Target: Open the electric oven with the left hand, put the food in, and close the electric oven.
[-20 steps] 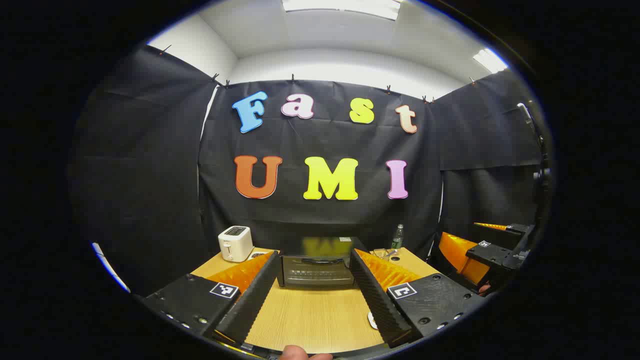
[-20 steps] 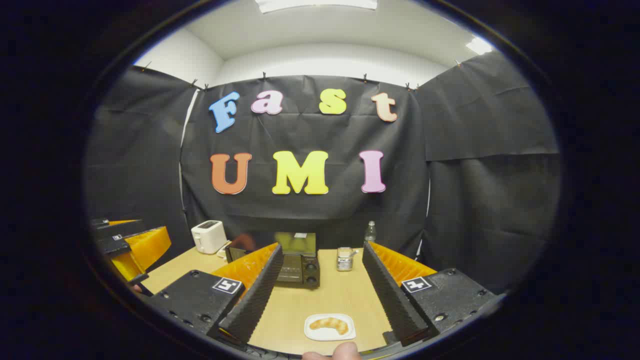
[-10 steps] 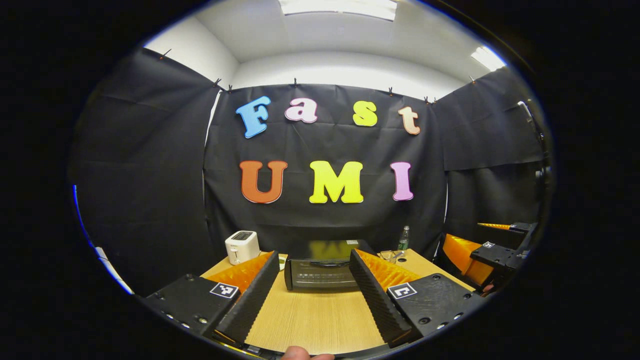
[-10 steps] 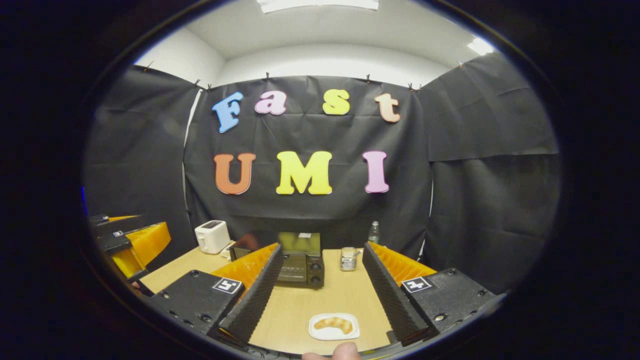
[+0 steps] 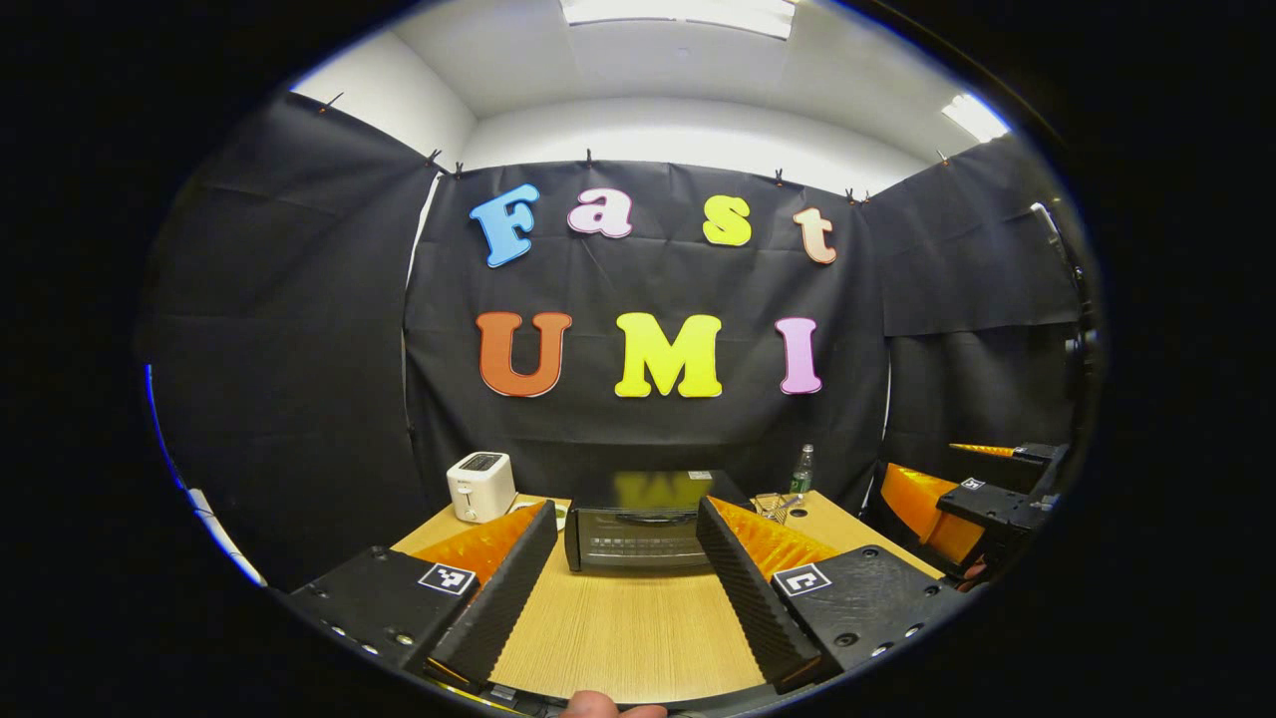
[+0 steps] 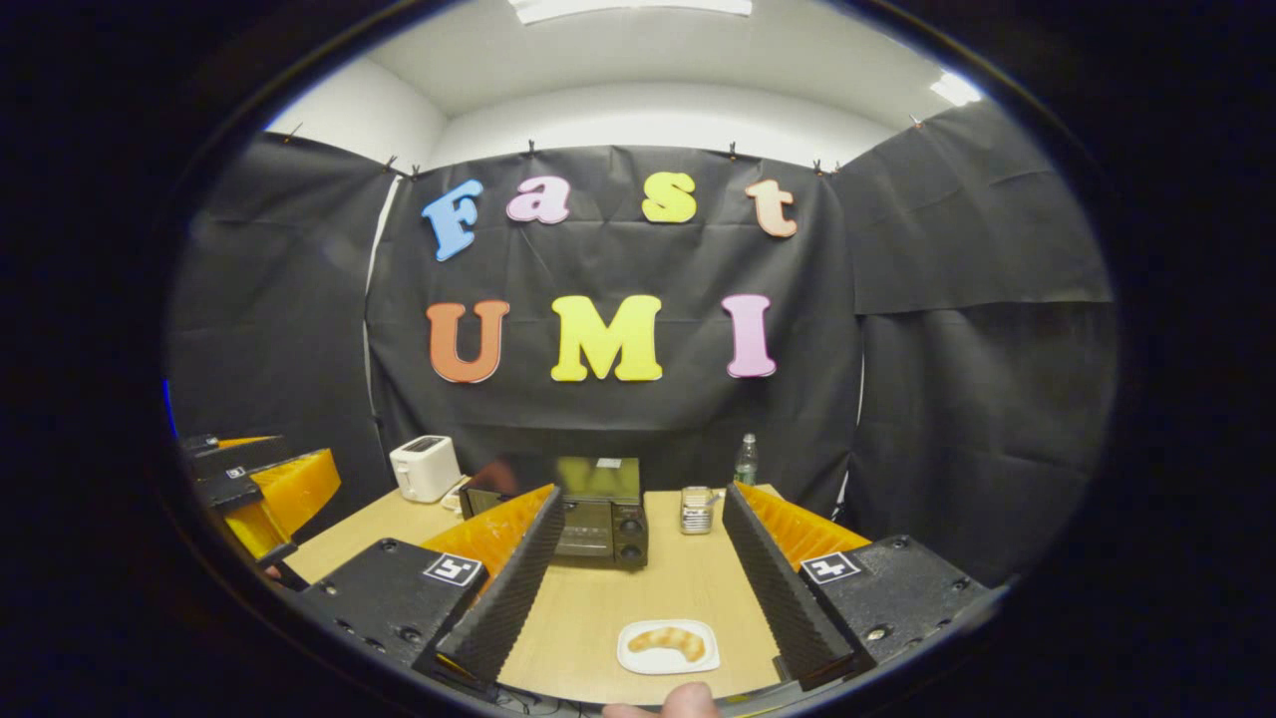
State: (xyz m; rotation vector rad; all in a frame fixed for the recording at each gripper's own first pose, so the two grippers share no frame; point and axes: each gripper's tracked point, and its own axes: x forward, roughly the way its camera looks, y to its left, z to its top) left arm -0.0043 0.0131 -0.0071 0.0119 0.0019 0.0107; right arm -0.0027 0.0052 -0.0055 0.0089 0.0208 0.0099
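Observation:
A black electric oven (image 5: 638, 534) stands at the back of the wooden table, its door closed; in the right gripper view the oven (image 6: 598, 519) is partly behind a finger. A croissant (image 6: 666, 641) lies on a small white plate (image 6: 632, 659) near the table's front edge. My left gripper (image 5: 626, 543) is open, held well short of the oven door and pointing at it. My right gripper (image 6: 638, 524) is open above the table, with the plate low between its fingers. The right gripper (image 5: 982, 504) also appears off to the right in the left gripper view, and the left gripper (image 6: 261, 489) at the left in the right gripper view.
A white toaster (image 5: 478, 487) sits at the table's back left. A clear bottle (image 5: 800, 469) and a small metal holder (image 6: 696, 511) stand to the right of the oven. A bare stretch of wooden table (image 5: 628, 628) lies in front of the oven.
Both views shifted slightly; the oven door now sits a little more centred between my left fingers. Both grippers stay open and nothing was touched.

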